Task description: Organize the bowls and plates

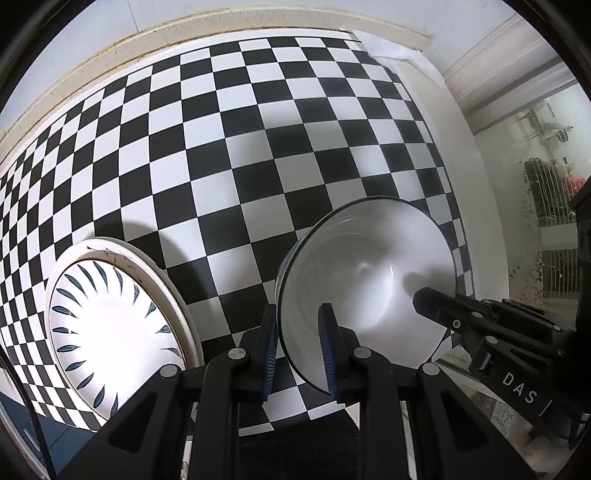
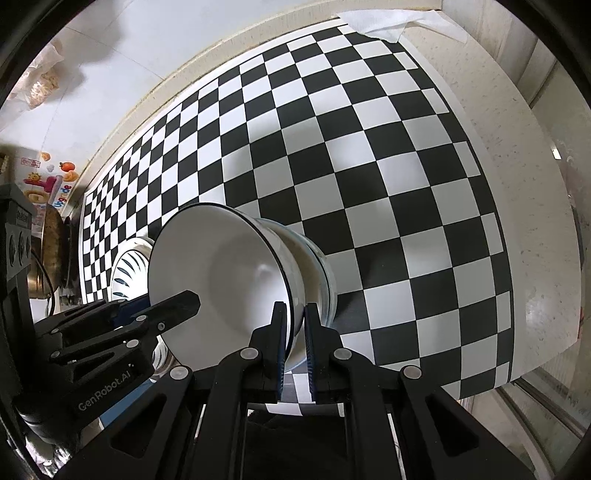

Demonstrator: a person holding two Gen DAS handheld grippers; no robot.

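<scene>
A white bowl with a dark rim [image 1: 369, 280] is tilted above the checkered cloth [image 1: 221, 147]. My left gripper [image 1: 300, 332] straddles its near rim with a gap still between the fingers. My right gripper [image 2: 295, 325] is shut on the opposite rim of the same bowl [image 2: 221, 273]; a second bowl [image 2: 314, 266] sits nested under it. A white plate with blue leaf marks [image 1: 110, 325] lies on a larger white plate at lower left; it also shows in the right wrist view [image 2: 127, 269].
The checkered cloth [image 2: 369, 166] covers a pale counter [image 2: 517, 184]. A white paper towel [image 2: 384, 22] lies at the far corner. A pan [image 2: 53, 243] and clutter stand at the left edge. The counter drops off at right and front.
</scene>
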